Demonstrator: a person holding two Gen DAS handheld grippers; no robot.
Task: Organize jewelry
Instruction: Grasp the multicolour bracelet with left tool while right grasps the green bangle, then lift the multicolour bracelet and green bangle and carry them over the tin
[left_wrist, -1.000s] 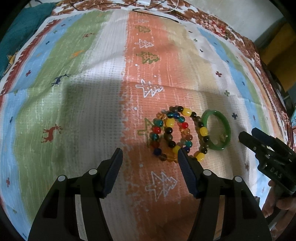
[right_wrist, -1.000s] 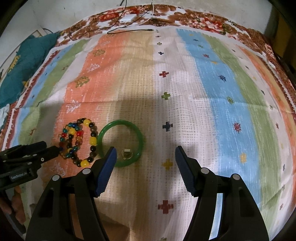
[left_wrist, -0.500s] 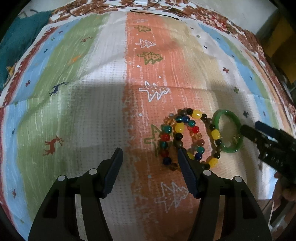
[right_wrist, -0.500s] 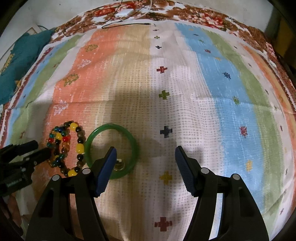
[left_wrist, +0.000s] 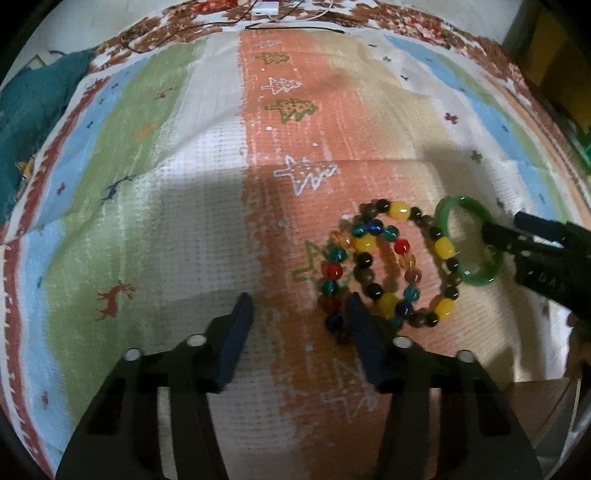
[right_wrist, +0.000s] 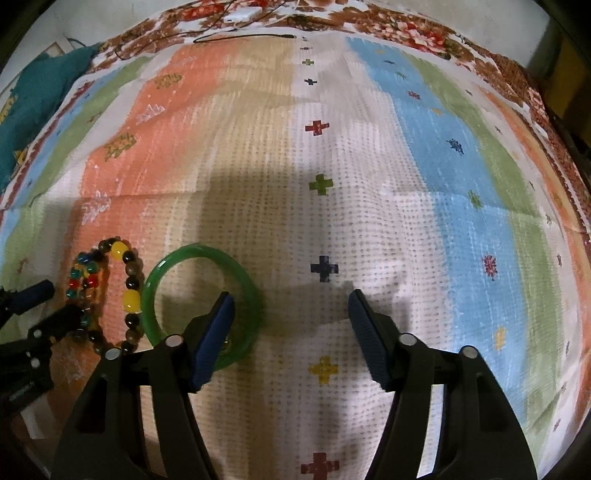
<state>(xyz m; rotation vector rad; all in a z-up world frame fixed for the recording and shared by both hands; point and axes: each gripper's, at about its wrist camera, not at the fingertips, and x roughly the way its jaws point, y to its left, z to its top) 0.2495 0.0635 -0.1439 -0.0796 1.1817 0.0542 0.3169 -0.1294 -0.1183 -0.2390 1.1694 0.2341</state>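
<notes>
A pile of multicoloured beaded bracelets lies on the striped cloth, with a green bangle touching its right side. My left gripper is open and empty; its right finger sits at the pile's near-left edge. My right gripper is open and empty; its left finger overlaps the bangle, with a small ring just behind that finger. The beads lie to the bangle's left. Each gripper shows in the other's view: right, left.
The striped cloth has a floral border at the back. A white charger with cables lies at the far edge. Teal fabric sits at the far left. A dark cabinet edge stands at the far right.
Both grippers have moved forward and inward toward the jewelry. My right gripper's left finger now overlaps the bangle's near side; my left gripper's right finger has reached the bead pile. Both stayed open.
</notes>
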